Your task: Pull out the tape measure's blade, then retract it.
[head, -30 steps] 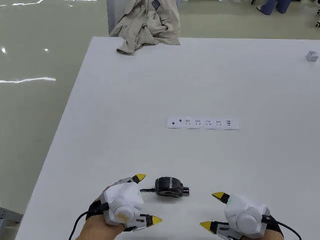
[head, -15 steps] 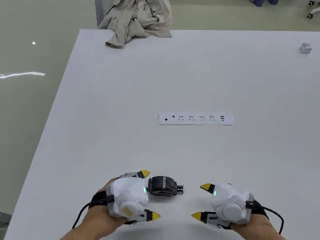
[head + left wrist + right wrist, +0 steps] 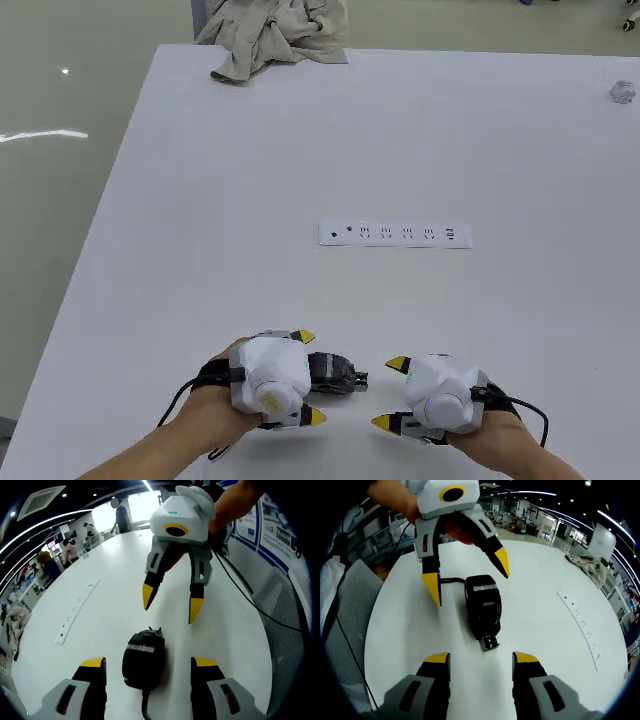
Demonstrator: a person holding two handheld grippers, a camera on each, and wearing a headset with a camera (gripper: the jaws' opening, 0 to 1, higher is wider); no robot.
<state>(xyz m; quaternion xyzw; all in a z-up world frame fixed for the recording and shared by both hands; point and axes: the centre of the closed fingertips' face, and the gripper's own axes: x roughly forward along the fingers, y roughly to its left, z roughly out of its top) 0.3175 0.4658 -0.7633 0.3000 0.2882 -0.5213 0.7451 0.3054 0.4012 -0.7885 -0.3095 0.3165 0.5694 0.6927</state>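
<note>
Holding both grippers low over the near edge of the white table (image 3: 250, 200), you point them at each other with the black tape measure (image 3: 338, 371) lying on the tabletop between them. Your left gripper (image 3: 309, 377) has its yellow-tipped jaws spread wide, one on either side of the tape measure's case. In the left gripper view a clear gap of table shows between each tip and the case, so nothing is gripped. Your right gripper (image 3: 389, 393) is likewise spread apart and holds nothing, its tips just short of the end of the case where the blade's hook (image 3: 490, 642) sits. That hook rests at the mouth of the case and faces your right gripper; the blade is wound in. A thin black strap (image 3: 452, 580) runs from the opposite end of the case, back beneath your left gripper. Farther up the table, well apart from the tape measure, a white power strip (image 3: 394, 234) lies flat. A beige garment (image 3: 270, 30) is heaped at the far left corner, and a small crumpled white object (image 3: 622, 92) sits near the far right edge.
</note>
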